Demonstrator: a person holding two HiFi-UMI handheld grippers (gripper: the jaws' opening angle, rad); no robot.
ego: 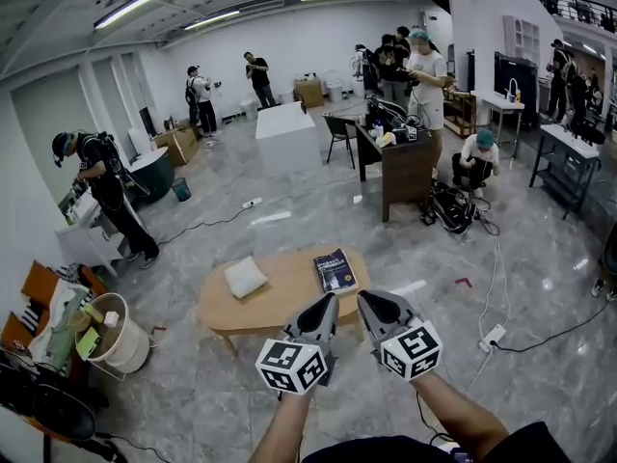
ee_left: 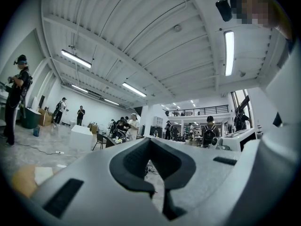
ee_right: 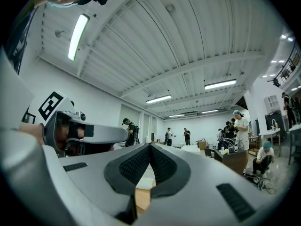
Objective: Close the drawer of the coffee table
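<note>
The table [ego: 280, 297] is a low wooden oval standing on the floor [ego: 289, 210] just ahead of the person. Its long axis runs left to right across the head view, with the right end swung a little farther away. A cushion [ego: 245, 277] lies on its left half and a book [ego: 335, 270] near its right end. The drawer cannot be made out, perhaps because the grippers cover part of the near edge.

The left gripper [ego: 331, 300] and right gripper [ego: 364, 297] are held side by side above the table's near right edge, both pointing forward at it and touching nothing. In each gripper's own view, the left gripper [ee_left: 150, 139] and right gripper [ee_right: 150, 145] have their tips pressed together with nothing between them.

The floor is glossy grey stone tile with cables [ego: 496, 287] trailing across it. The room is a large white hall under strip lights [ego: 145, 0], with a dark desk [ego: 405, 167] beyond the table and people [ego: 106, 196] standing about.
</note>
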